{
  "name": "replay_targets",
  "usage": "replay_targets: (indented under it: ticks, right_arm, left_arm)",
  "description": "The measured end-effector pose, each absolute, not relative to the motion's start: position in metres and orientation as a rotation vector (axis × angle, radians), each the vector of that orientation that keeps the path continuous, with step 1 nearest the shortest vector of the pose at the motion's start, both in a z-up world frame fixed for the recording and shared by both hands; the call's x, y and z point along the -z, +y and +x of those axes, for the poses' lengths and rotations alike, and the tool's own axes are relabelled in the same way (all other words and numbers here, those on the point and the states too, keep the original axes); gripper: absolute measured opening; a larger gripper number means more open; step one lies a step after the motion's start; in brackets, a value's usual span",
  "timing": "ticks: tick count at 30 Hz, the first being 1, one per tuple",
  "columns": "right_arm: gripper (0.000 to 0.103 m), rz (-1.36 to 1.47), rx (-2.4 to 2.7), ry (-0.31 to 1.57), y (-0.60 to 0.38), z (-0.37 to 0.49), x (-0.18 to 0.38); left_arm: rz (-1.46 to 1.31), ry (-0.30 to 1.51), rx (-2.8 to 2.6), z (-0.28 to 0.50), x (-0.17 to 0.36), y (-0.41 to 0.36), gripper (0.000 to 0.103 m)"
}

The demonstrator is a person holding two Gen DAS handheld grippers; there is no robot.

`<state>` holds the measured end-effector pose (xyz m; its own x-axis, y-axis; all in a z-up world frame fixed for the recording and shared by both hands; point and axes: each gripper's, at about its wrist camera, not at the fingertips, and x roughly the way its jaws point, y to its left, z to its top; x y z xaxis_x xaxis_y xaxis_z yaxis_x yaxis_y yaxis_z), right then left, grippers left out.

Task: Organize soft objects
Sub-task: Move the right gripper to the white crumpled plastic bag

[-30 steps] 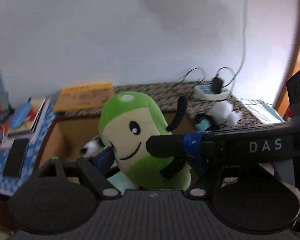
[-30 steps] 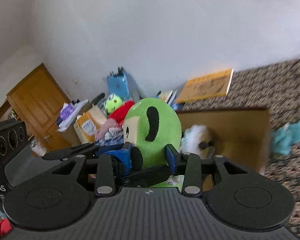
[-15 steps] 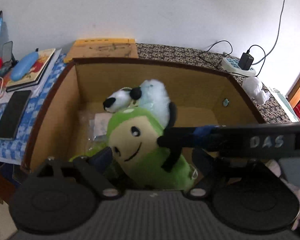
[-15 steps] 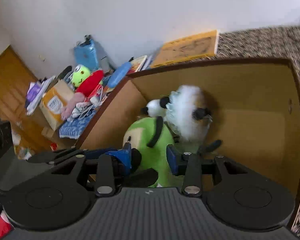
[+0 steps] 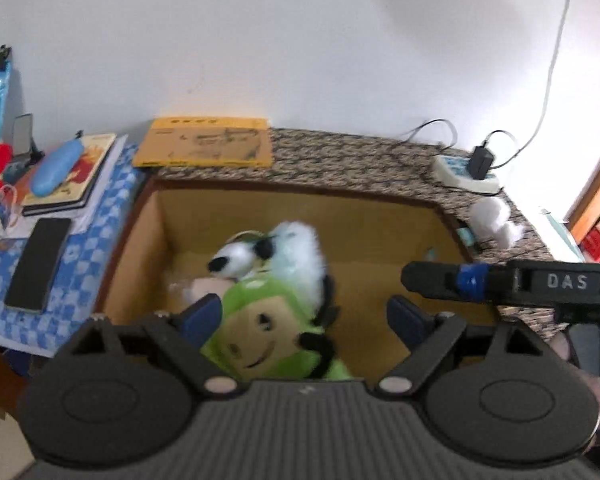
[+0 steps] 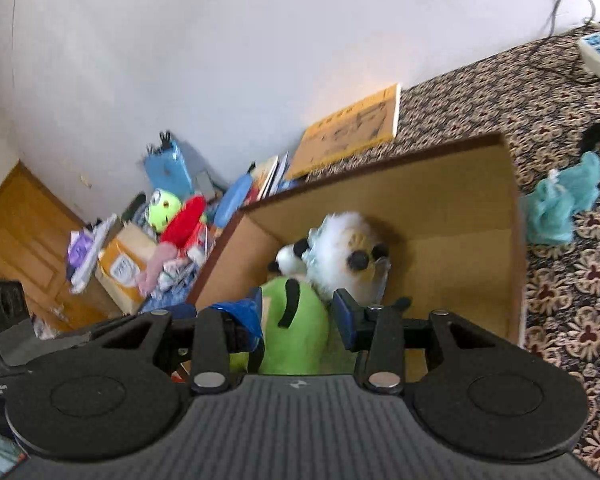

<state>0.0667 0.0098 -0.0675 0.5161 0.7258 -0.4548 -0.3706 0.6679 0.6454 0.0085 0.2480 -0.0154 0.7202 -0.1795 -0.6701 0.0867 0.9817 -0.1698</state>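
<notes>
Green plush [image 5: 268, 332], frame centre, in box [image 5: 380, 204]: soft, light, squashable; take by body; left gripper [image 5: 304, 316] fingers just opened wide, clear of it; right gripper [image 6: 298, 316] fingers grip it.

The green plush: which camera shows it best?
The left wrist view: the green plush faces that camera, smiling face visible, inside the box. The right wrist view shows only its back, between that tool's fingers.

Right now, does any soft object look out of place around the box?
Yes. A teal soft piece lies crumpled on the patterned cloth, outside the cardboard box. The green plush toy and the white fluffy toy are already in the box.
</notes>
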Motion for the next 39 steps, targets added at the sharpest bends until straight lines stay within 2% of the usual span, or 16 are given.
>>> replay_targets:
  ticks: [7,16,27,39]
  right_arm:
    - [0.024,0.576,-0.626,0.713,-0.043,0.059,0.058]
    - [0.024,0.638,-0.392,0.688,-0.137,0.05,0.066]
    - [0.025,0.609,-0.214,0.71,-0.223,0.042,0.078]
    - [0.025,0.52,-0.279,0.832,-0.262,0.145,0.09]
  left_arm:
    - [-0.074,0.723,0.253,0.008,-0.004,0.189,0.089]
    - [-0.014,0.782,0.372,0.018,-0.002,0.092,0.089]
    - [0.034,0.861,0.449,0.04,0.028,-0.013,0.089]
    - [-0.06,0.94,0.397,0.073,0.061,-0.048,0.09]
